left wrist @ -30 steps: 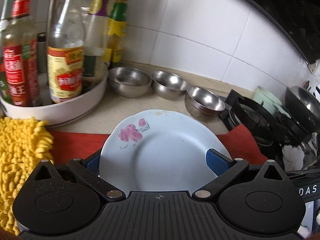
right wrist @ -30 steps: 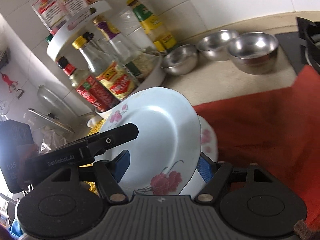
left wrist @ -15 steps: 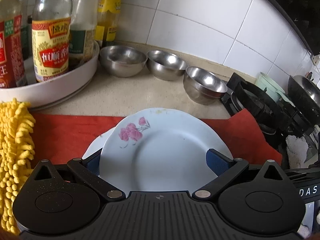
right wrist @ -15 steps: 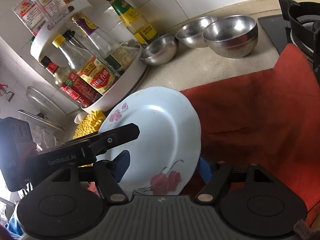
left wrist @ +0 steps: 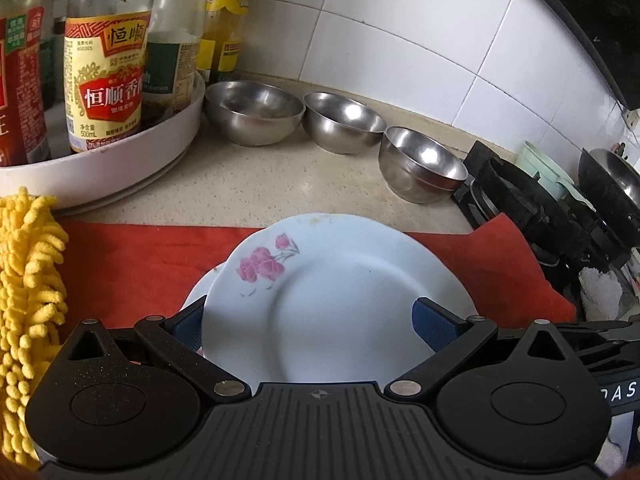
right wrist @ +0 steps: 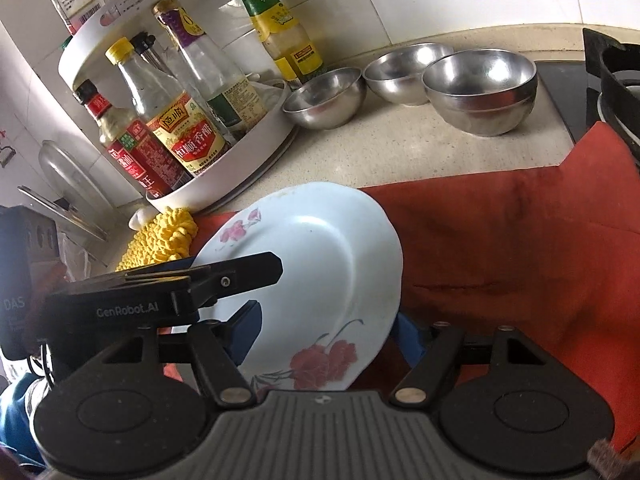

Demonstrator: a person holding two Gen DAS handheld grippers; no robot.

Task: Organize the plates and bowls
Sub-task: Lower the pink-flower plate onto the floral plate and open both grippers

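Relative to the earlier frames, the left gripper (left wrist: 312,326) had descended with the upper plate (left wrist: 332,300), and more of the red cloth (right wrist: 520,240) showed ahead of it. That cloth covered the near part of the beige countertop (left wrist: 280,184). At the left stood a white turntable rack (left wrist: 120,148) loaded with sauce bottles (left wrist: 106,60), with a yellow chenille pad (left wrist: 28,280) just beside it.

The upper plate, pale blue with pink flowers, sat over the cloth, directly above a lower plate (left wrist: 196,292) of which only a rim sliver showed. The left gripper was clamped on the upper plate's rim, one blue pad over the plate and one beneath it. The right gripper (right wrist: 328,332) stood about half open and was closing, with the same plate between its fingers; whether its pads pressed on the plate could not be determined.

Three steel bowls (left wrist: 252,118) stood in a row along the tiled wall, well apart from the plates.
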